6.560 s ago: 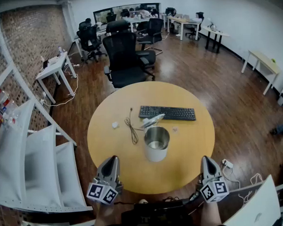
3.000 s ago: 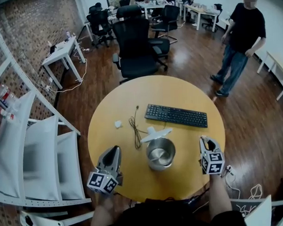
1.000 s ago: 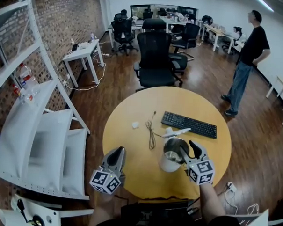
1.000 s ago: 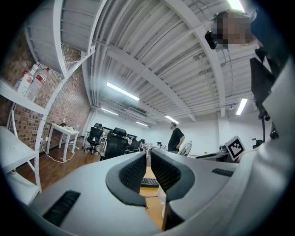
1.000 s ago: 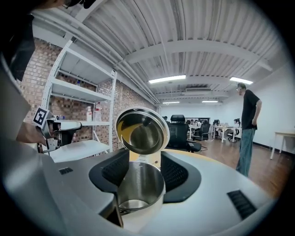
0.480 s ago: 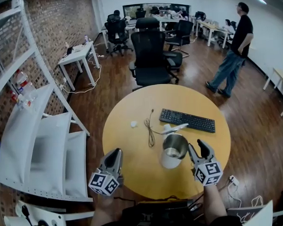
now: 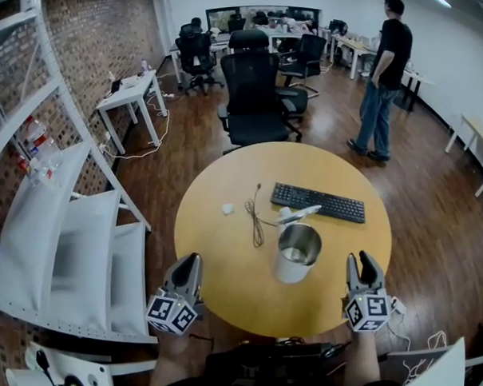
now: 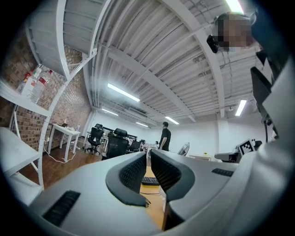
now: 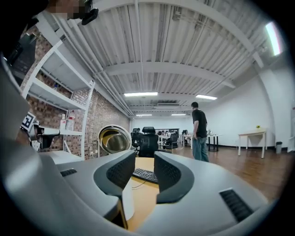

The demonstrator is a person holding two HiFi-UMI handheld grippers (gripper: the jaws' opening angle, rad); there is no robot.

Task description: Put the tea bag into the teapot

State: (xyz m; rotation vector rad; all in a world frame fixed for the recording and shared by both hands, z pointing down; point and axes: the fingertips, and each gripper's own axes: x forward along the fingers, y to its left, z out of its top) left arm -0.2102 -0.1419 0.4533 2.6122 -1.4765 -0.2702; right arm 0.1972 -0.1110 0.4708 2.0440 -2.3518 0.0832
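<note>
The teapot (image 7: 298,252), a steel-lined pot with a white outside, stands on the round wooden table (image 7: 228,261) just in front of the keyboard. A pale handle (image 7: 300,213) sticks out at its far rim. I cannot make out a tea bag inside it. My right gripper (image 7: 364,260) hovers at the table's near right edge, apart from the pot. Its jaws are closing with nothing between them. In the right gripper view the teapot (image 9: 114,138) sits left of the right gripper (image 9: 145,161). My left gripper (image 7: 190,262) stays at the near left edge, its jaws almost together and empty.
A black keyboard (image 7: 318,203) lies at the far right of the table, with a thin dark cable (image 7: 252,216) and a small white scrap (image 7: 226,208) to its left. Office chairs (image 7: 255,96) stand behind the table. A person (image 7: 379,82) stands far right. White shelving (image 7: 60,236) runs along the left.
My right gripper has drawn back from over the teapot to the near right edge of the table, and its jaws have narrowed. The person in the room has walked farther away.
</note>
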